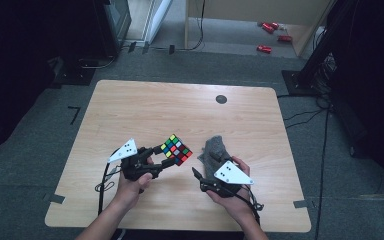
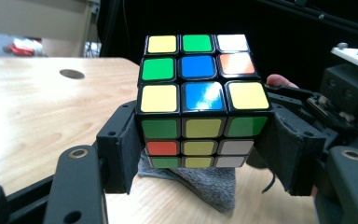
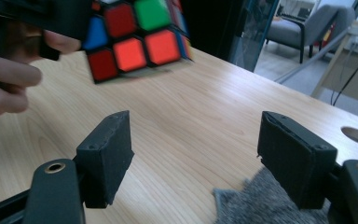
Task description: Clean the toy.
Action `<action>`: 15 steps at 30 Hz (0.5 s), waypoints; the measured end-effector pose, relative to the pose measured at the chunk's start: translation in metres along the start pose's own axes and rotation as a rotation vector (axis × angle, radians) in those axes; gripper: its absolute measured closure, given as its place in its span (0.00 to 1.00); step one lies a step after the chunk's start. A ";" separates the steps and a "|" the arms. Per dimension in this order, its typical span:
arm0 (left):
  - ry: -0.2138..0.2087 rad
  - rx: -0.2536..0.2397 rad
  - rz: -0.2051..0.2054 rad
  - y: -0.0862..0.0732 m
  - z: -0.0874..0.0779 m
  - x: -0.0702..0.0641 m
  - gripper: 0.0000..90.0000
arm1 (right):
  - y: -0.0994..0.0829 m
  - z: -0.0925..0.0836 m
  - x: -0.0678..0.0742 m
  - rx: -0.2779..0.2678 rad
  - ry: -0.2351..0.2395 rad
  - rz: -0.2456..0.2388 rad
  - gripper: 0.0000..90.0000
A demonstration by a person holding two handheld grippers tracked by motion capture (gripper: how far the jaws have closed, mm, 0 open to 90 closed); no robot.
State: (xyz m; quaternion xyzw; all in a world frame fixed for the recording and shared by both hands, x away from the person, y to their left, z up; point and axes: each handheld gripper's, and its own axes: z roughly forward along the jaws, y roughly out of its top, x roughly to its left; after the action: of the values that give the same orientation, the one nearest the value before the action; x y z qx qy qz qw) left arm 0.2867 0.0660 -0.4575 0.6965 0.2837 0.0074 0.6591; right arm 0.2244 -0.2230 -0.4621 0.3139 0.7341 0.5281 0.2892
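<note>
A scrambled colour cube (image 1: 176, 149) hangs just above the wooden table (image 1: 145, 105), and my left gripper (image 1: 166, 157) is shut on it. In the left gripper view the two black jaws press the cube (image 2: 200, 98) from both sides, my left gripper (image 2: 200, 154) holding its lower half. A grey cloth (image 1: 214, 148) lies right of the cube, and its edge (image 2: 209, 182) shows under the cube. My right gripper (image 1: 199, 176) stands open beside the cloth with nothing between its jaws. From my right gripper (image 3: 196, 149) the cube (image 3: 135, 32) appears up left and the cloth (image 3: 261, 200) low right.
A round cable hole (image 1: 221, 99) sits near the table's far edge. Bare wood stretches across the far and left parts of the table. Red items (image 1: 265, 48) lie on the floor beyond, and black stands (image 1: 310, 65) are to the right.
</note>
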 end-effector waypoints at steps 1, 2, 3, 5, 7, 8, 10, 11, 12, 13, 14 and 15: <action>-0.003 0.005 -0.005 0.000 0.001 0.000 0.39 | 0.001 0.001 0.003 -0.006 0.006 -0.010 0.30; -0.006 0.017 -0.006 -0.001 0.003 -0.001 0.39 | 0.001 0.002 0.006 -0.007 0.012 -0.015 0.30; -0.009 0.027 -0.007 -0.001 0.005 -0.002 0.39 | 0.001 0.003 0.008 -0.011 0.019 -0.021 0.30; -0.016 0.039 -0.014 -0.002 0.007 -0.003 0.39 | 0.002 0.004 0.013 -0.015 0.027 -0.038 0.30; -0.024 0.050 -0.035 -0.003 0.010 -0.004 0.39 | 0.002 0.006 0.017 -0.019 0.036 -0.055 0.30; -0.027 0.053 -0.045 -0.003 0.011 -0.003 0.39 | 0.002 0.006 0.019 -0.018 0.036 -0.059 0.30; -0.035 0.063 -0.064 -0.004 0.013 -0.004 0.39 | 0.001 0.008 0.020 -0.018 0.029 -0.068 0.30; -0.039 0.066 -0.069 -0.004 0.014 -0.004 0.39 | 0.001 0.009 0.021 -0.016 0.023 -0.069 0.30; -0.042 0.068 -0.072 -0.004 0.014 -0.004 0.39 | 0.000 0.010 0.021 -0.016 0.019 -0.078 0.30; -0.045 0.073 -0.078 -0.005 0.015 -0.005 0.39 | 0.000 0.010 0.022 -0.015 0.016 -0.081 0.31; -0.046 0.075 -0.079 -0.005 0.016 -0.005 0.39 | 0.000 0.011 0.023 -0.015 0.008 -0.087 0.31; -0.047 0.076 -0.081 -0.005 0.016 -0.006 0.39 | 0.000 0.011 0.023 -0.015 0.005 -0.092 0.31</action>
State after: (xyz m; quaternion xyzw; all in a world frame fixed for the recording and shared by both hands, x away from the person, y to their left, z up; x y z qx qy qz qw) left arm 0.2861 0.0488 -0.4622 0.7091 0.2962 -0.0463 0.6382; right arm 0.2178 -0.1989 -0.4677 0.2764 0.7443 0.5208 0.3136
